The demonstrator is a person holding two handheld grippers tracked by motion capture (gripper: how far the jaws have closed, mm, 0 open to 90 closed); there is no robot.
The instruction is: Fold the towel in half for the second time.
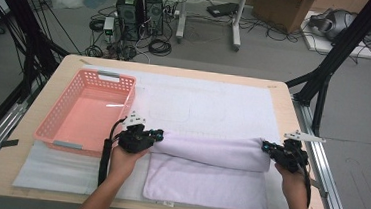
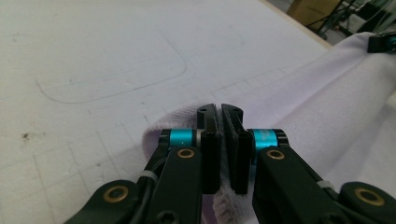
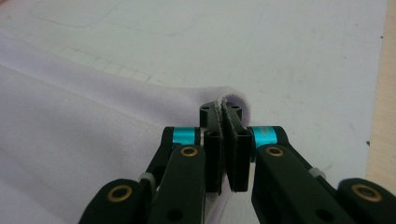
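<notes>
In the high view, a pale lilac towel (image 1: 208, 166) lies on a white mat (image 1: 208, 104) on the table (image 1: 284, 99), its far edge lifted into a fold that runs between the two grippers. The left gripper (image 1: 157, 135) pinches the fold's left end, the right gripper (image 1: 266, 147) its right end. A pink basket (image 1: 59, 124) stands at the left of the table, just beside the left gripper.

In the left gripper view, the left gripper (image 2: 219, 109) has its jaws pressed together on a corner of the towel (image 2: 327, 102), with fringed cloth showing between them.

In the right gripper view, the right gripper (image 3: 223, 108) is likewise clamped on the towel's (image 3: 93, 121) hemmed corner, which curls over the jaw tips.

The hold at the right looks shallow, at the very hem, so the corner could slip out if the hands pull apart or move unevenly, and the fold would then land crooked. The left hand could also knock the basket.

I can read no brand, label or writing.
</notes>
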